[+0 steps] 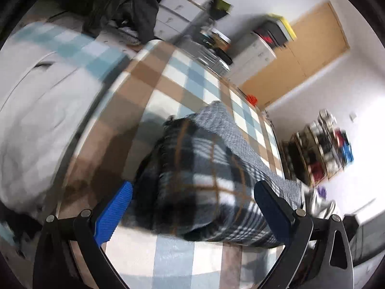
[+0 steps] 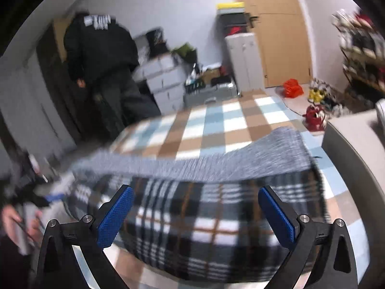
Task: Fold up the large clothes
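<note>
Dark plaid woven garment, black and white with thin orange lines [image 1: 204, 180], lies as a folded bundle on the bed, whose cover is checked in tan, pale blue and white [image 1: 173, 77]. Landmark: this bundle.

Grey knitted cloth [image 2: 216, 159] lies along the bundle's far edge, partly over it; whether it belongs to the same garment or is a separate piece cannot be told.

Left claw [image 1: 192, 207]: blue-padded fingers [image 1: 115, 212] set wide apart, one on each side of the bundle's near end; the pads do not appear to press on it. Nothing held.

Right claw [image 2: 195, 214]: fingers likewise spread wide over the bundle's near side, nothing between the pads.

Both views are blurred, so fine contact is uncertain.

Judgement: bundle looks compact with edges roughly aligned, so this fold appears laid down and let go; open claws fit a release.

Beyond the bundle: a person in dark clothing [image 2: 101, 48] stands by the white drawer unit [image 2: 166, 82]. A wooden door [image 2: 281, 31] is behind.
</note>
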A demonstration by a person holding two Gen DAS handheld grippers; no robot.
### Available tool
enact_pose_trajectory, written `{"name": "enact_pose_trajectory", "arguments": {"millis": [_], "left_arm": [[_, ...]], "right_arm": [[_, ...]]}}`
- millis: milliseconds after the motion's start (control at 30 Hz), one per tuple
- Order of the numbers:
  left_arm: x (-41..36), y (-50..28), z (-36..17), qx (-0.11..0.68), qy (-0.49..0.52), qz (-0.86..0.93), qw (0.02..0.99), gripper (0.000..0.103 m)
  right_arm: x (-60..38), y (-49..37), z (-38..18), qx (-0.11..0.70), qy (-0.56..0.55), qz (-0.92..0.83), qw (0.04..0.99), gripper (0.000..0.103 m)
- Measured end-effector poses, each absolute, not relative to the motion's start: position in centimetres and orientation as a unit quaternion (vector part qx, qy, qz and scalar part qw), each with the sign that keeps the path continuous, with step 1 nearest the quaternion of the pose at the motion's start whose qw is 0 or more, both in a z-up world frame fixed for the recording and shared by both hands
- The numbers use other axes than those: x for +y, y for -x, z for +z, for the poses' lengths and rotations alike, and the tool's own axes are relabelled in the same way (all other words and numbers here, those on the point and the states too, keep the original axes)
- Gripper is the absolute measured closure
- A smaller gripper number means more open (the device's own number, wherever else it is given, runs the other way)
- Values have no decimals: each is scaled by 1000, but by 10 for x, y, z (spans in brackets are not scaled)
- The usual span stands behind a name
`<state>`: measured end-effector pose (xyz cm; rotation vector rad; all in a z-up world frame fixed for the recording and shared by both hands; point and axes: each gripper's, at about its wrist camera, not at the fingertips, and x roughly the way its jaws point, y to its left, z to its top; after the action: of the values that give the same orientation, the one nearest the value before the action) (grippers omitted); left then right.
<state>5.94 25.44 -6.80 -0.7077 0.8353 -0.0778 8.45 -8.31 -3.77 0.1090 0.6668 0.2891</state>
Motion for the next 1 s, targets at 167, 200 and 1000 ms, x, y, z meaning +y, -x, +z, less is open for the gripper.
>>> {"name": "enact_pose_trajectory", "arguments": {"millis": [167,200,1000], "left_arm": [[225,-51,-53,361,308,-74,877,4],[218,-55,-55,371,302,-80,874,4],[148,-132,-85,422,89,-79,899,3]], "right_arm": [[-65,-102,-88,387,42,101,916,0],[-62,-100,-90,389,56,101,914,0],[-162,-126,-102,434,-101,102,889,0]]}}
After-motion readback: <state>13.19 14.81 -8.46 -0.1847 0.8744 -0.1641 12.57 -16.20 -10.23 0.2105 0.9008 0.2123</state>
